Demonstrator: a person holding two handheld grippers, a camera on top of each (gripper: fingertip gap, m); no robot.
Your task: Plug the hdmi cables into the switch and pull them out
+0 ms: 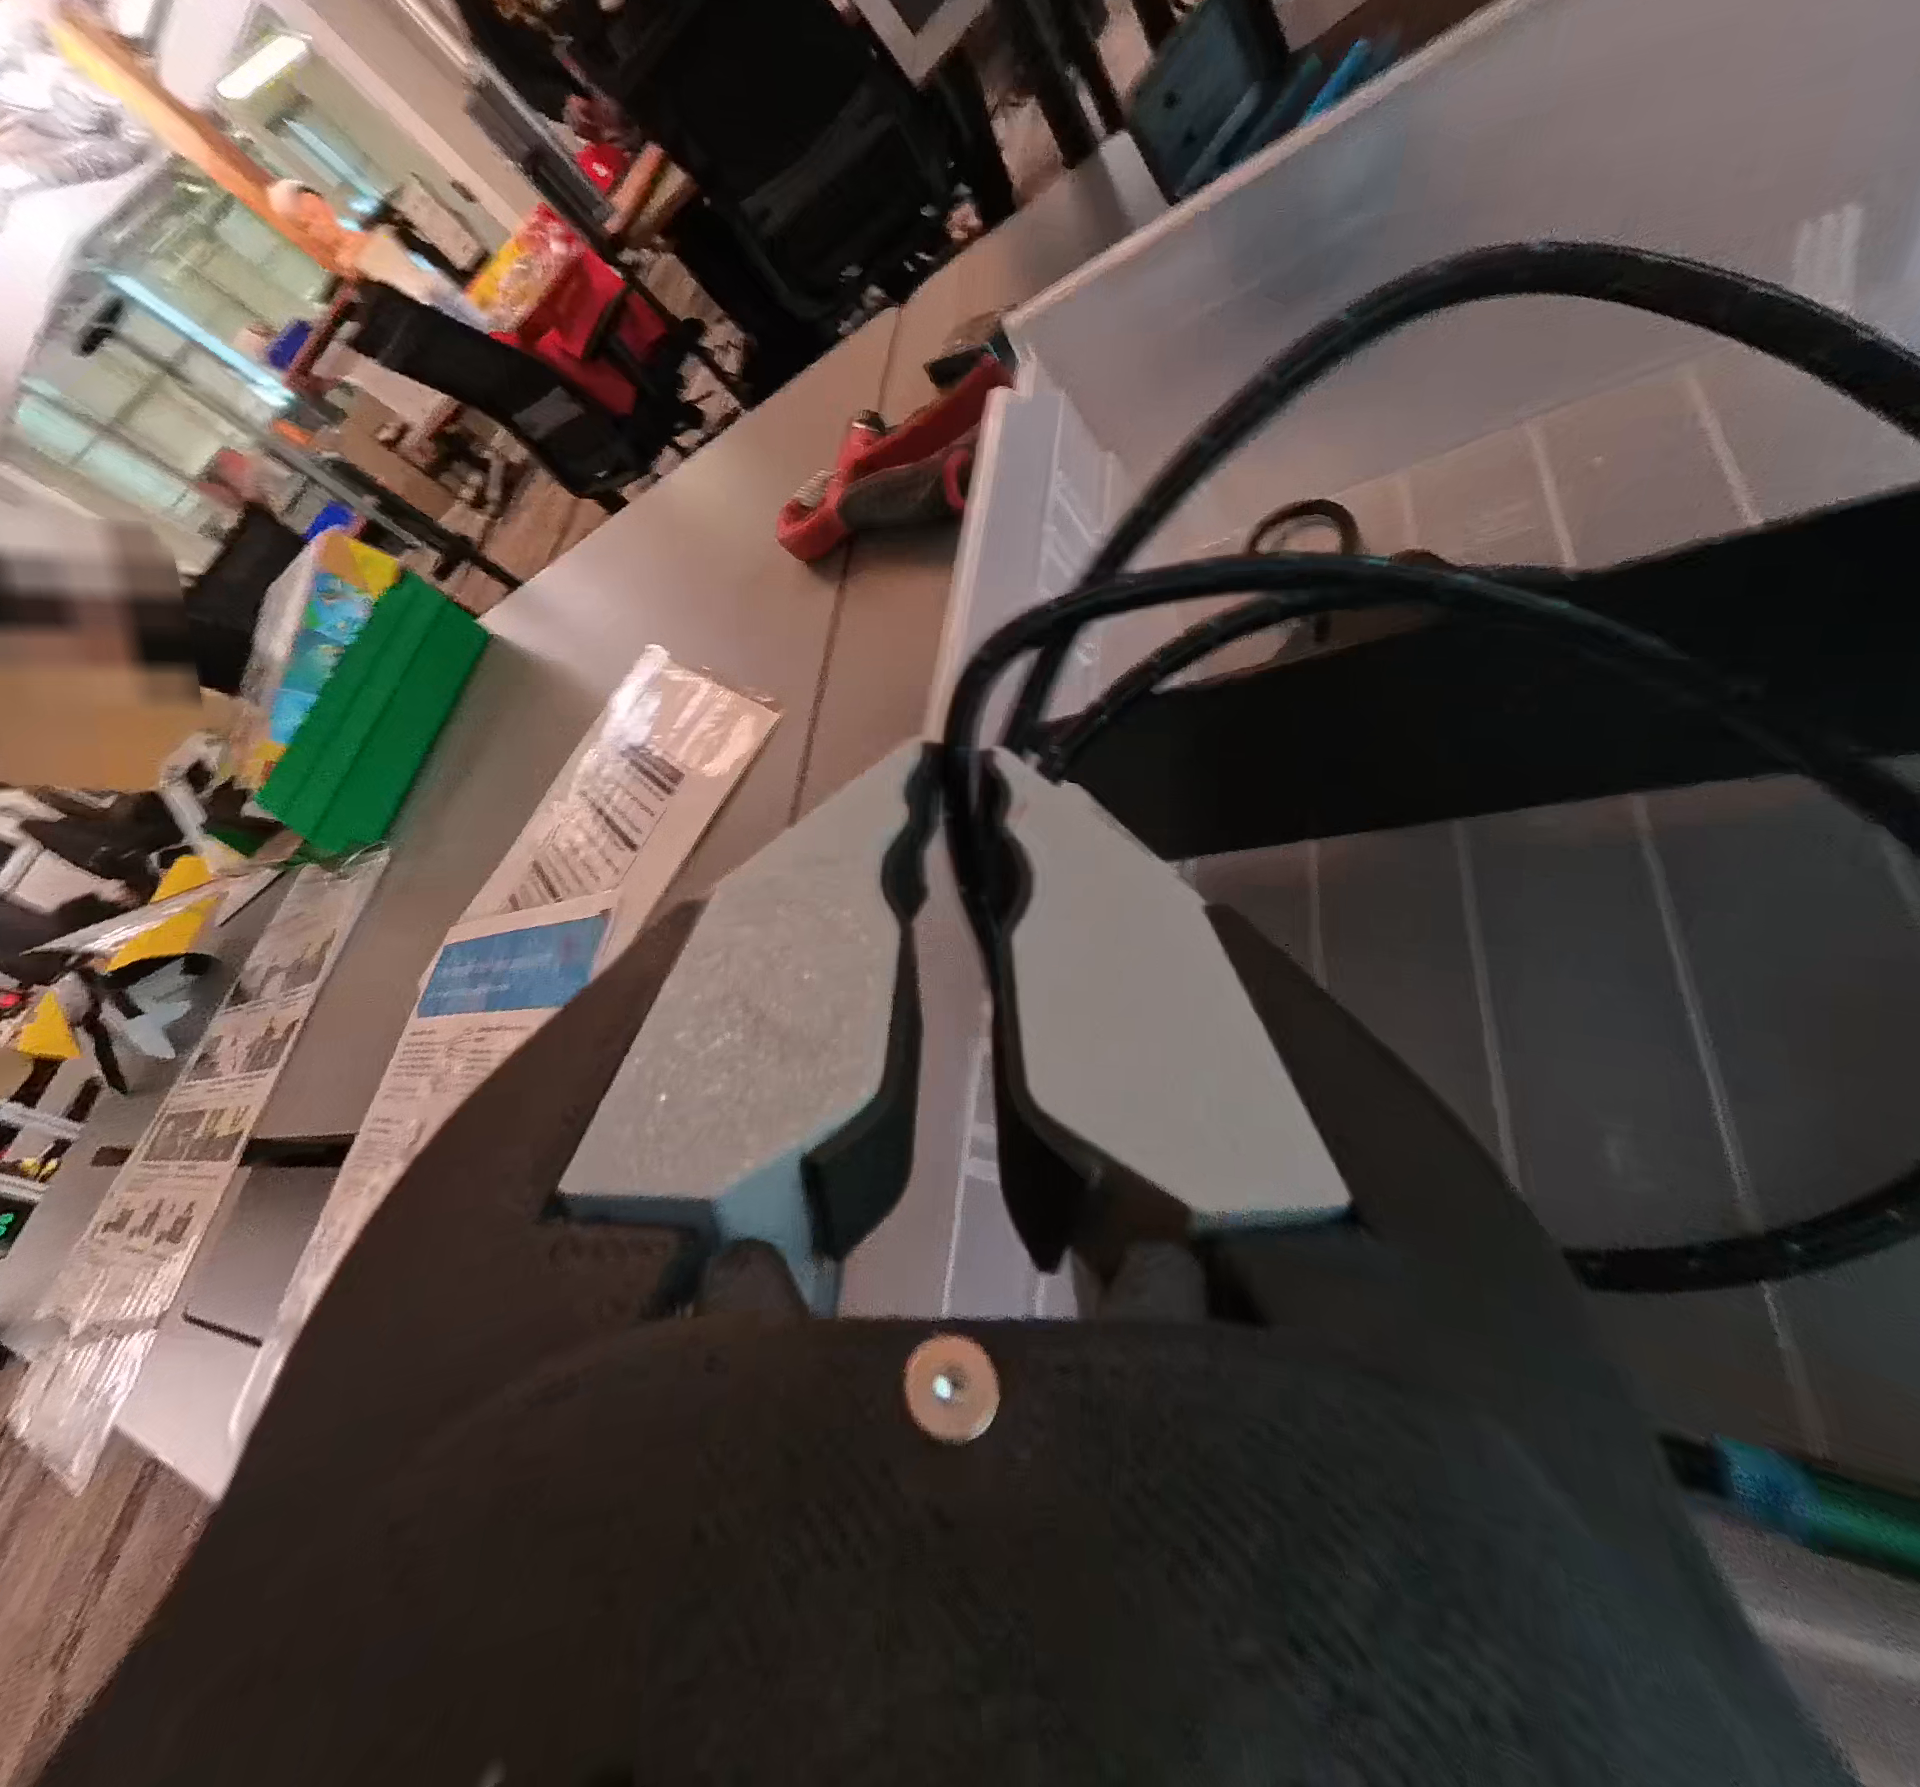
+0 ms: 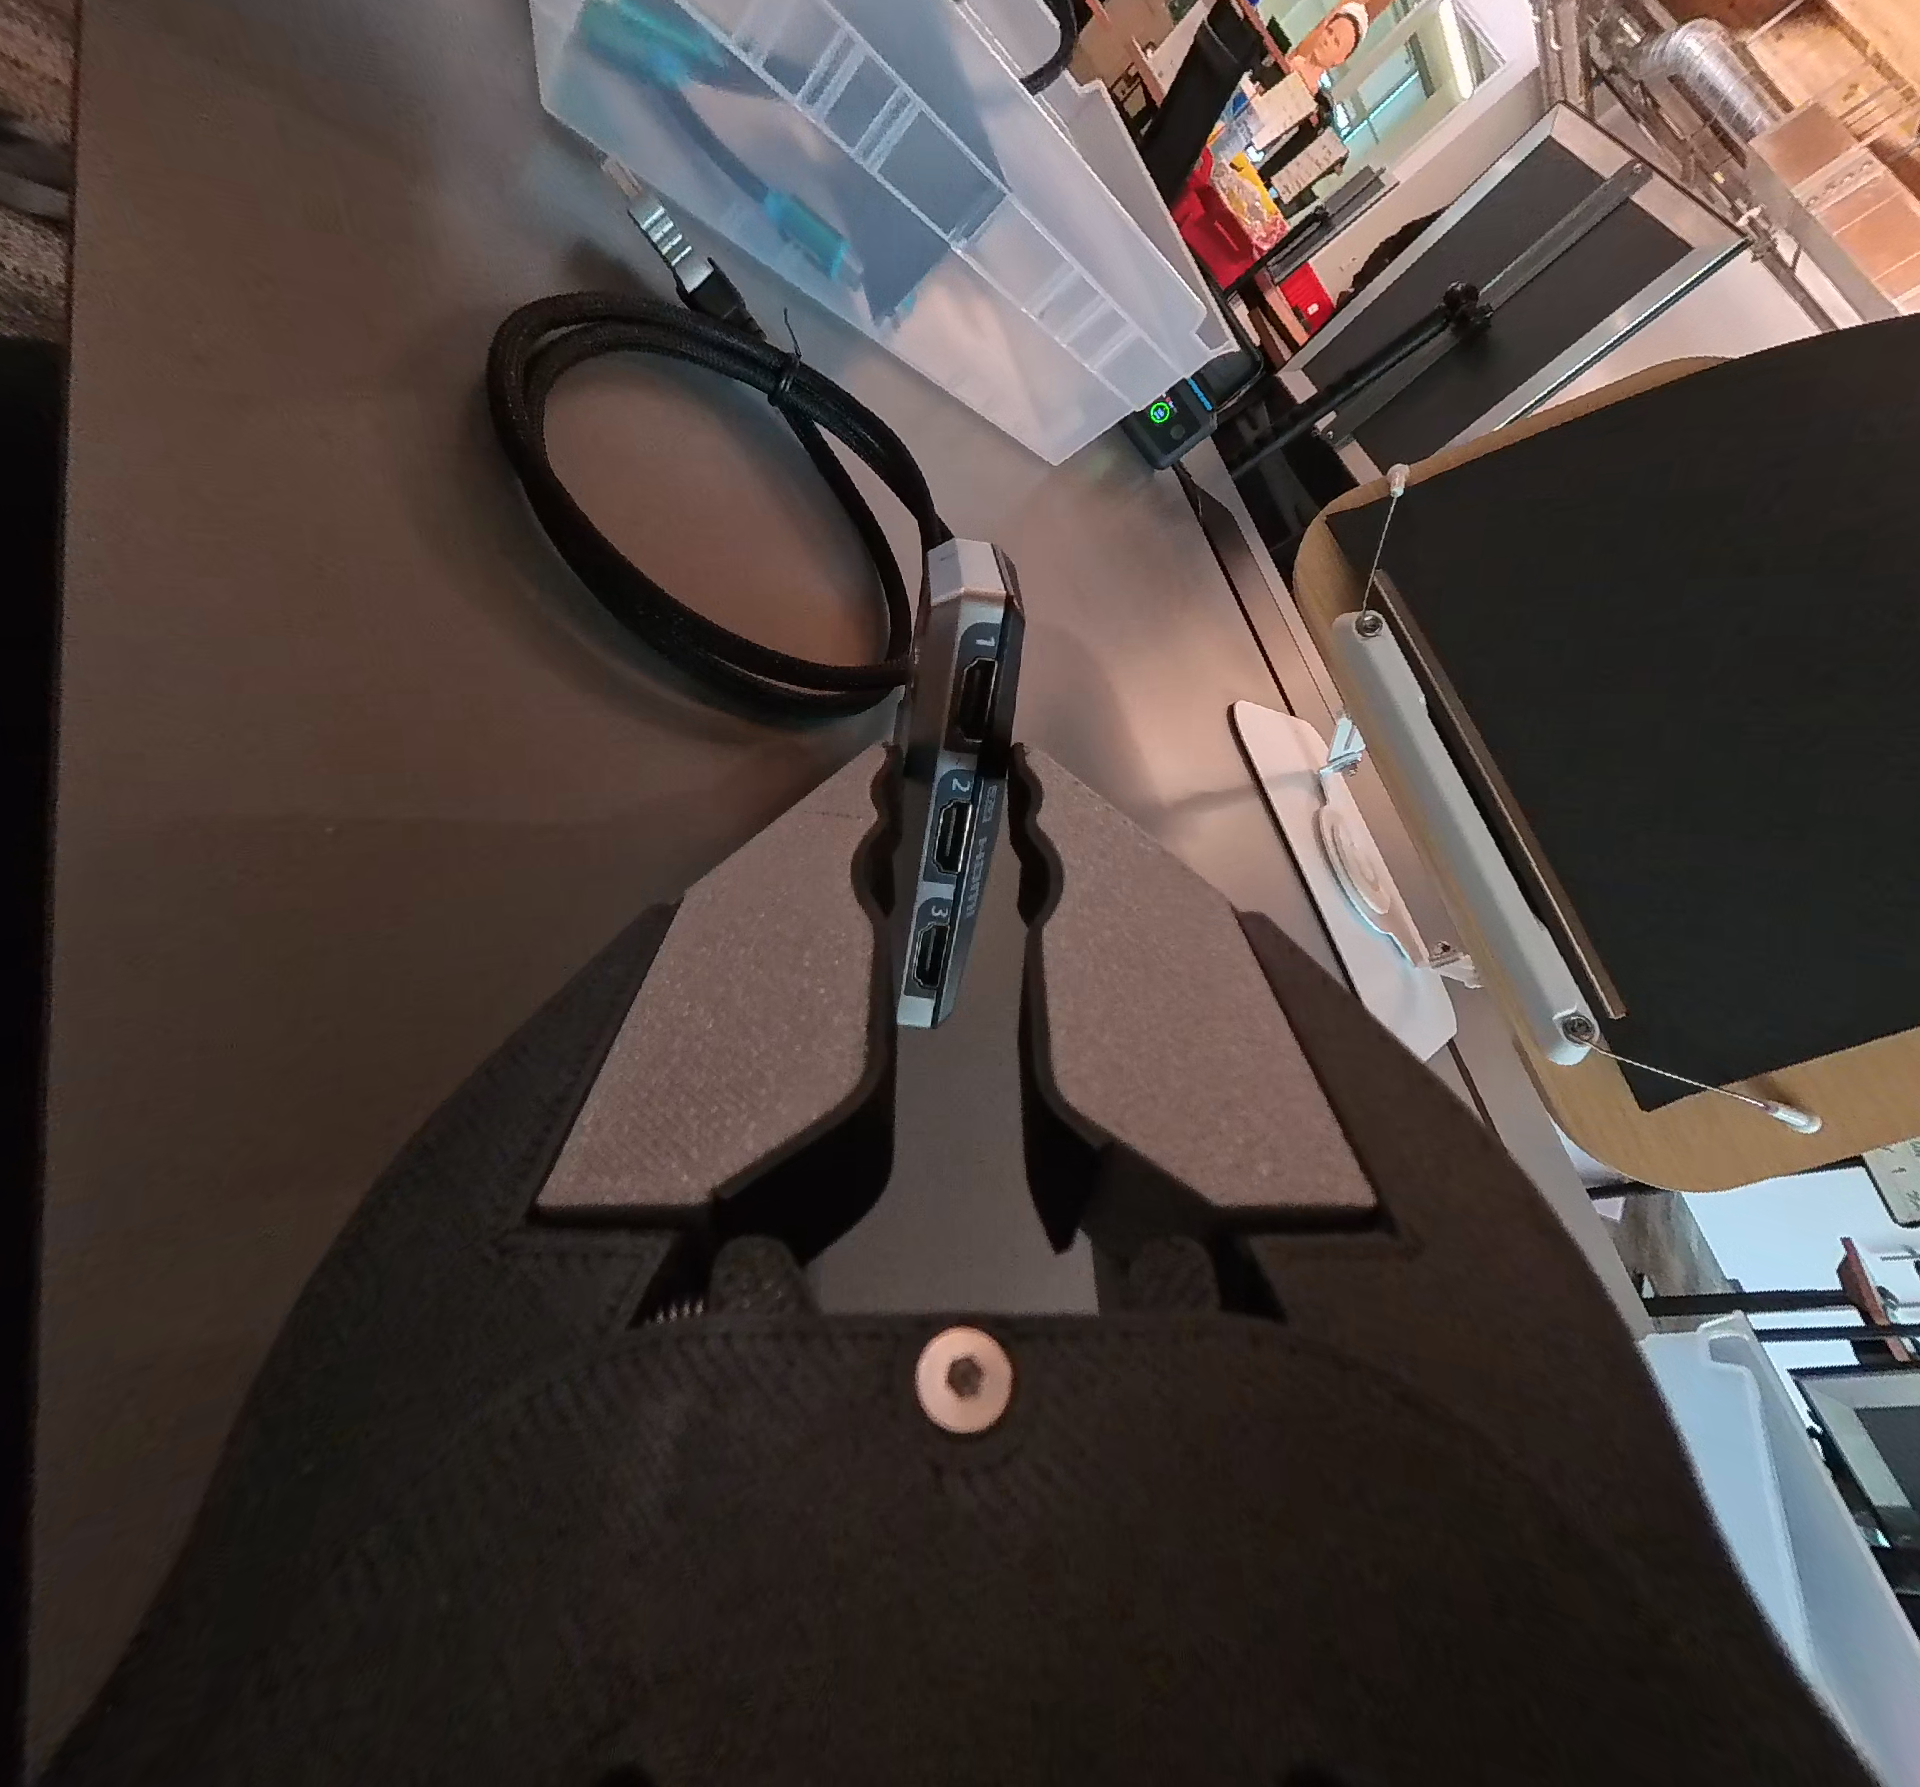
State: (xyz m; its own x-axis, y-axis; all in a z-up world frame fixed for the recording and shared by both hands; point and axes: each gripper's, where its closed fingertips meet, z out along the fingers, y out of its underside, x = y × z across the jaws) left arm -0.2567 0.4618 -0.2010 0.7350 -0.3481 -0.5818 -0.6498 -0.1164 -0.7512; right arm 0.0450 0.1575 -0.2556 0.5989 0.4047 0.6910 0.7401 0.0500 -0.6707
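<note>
Your right claw point(image 2: 951, 771) clamps the HDMI switch point(image 2: 961, 781), long axis toward 12 o'clock, ports empty. Left claw point(image 1: 961, 781) pinches a black cable point(image 1: 1455, 594) trailing toward 2 o'clock.

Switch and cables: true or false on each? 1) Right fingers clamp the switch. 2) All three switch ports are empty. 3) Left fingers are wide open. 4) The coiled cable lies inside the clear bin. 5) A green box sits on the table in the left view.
1) True: right gripper clamps the switch.
2) True.
3) False: left gripper is shut on a black cable.
4) False: the coiled cable lies on the table, beside the bin.
5) True: green box.
</note>
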